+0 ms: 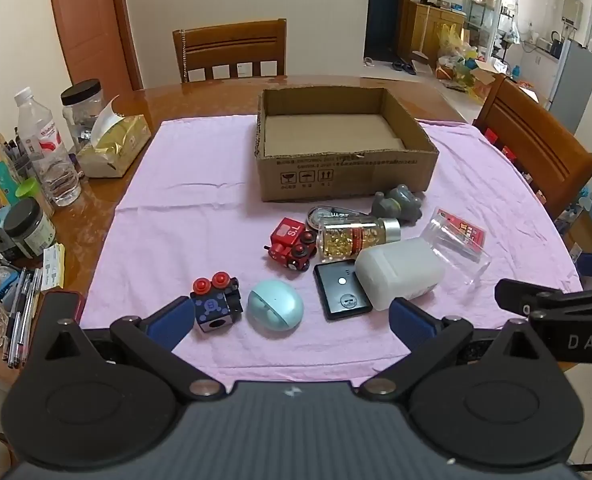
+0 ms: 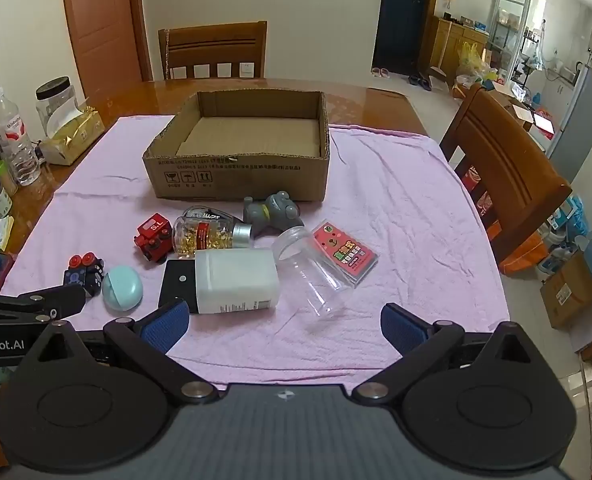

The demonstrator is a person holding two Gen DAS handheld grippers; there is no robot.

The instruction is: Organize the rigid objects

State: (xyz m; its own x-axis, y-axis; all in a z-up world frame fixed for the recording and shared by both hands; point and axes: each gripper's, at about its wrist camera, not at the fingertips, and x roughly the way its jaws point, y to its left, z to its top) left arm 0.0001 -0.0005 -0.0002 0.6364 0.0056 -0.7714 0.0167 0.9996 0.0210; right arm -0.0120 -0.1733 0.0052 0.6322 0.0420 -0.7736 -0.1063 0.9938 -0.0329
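Both tools hung low over the near edge of the pink cloth (image 1: 199, 208), and both stood wide. The left gripper (image 1: 289, 320) had its blue-padded fingers (image 1: 167, 322) spread with nothing between them; the right gripper (image 2: 285, 326) was spread the same way and empty too.

Nearest the left gripper sat a small black-and-blue robot cube with two red knobs (image 1: 217, 302), and just beside it a pale teal egg-shaped case (image 1: 275, 309). Next along lay a flat black rectangular device (image 1: 342, 291), tucked partly under a white plastic bottle lying on its side (image 2: 235, 280). To the right a clear plastic jar lay tipped over (image 2: 316, 270), touching a pink card pack (image 2: 342, 254).

A step further back stood a red toy train engine (image 1: 291, 246), right against a glass bottle of gold capsules with a silver cap (image 1: 358, 236), also on its side. Behind that peeked an oval black-and-white item (image 1: 328, 214), and a grey plastic figurine (image 2: 273, 212) lay near the box front.

Farthest on the cloth sat the open brown cardboard box (image 1: 346, 172), nothing visible inside it. Beyond it stood a wooden chair (image 1: 231, 50).
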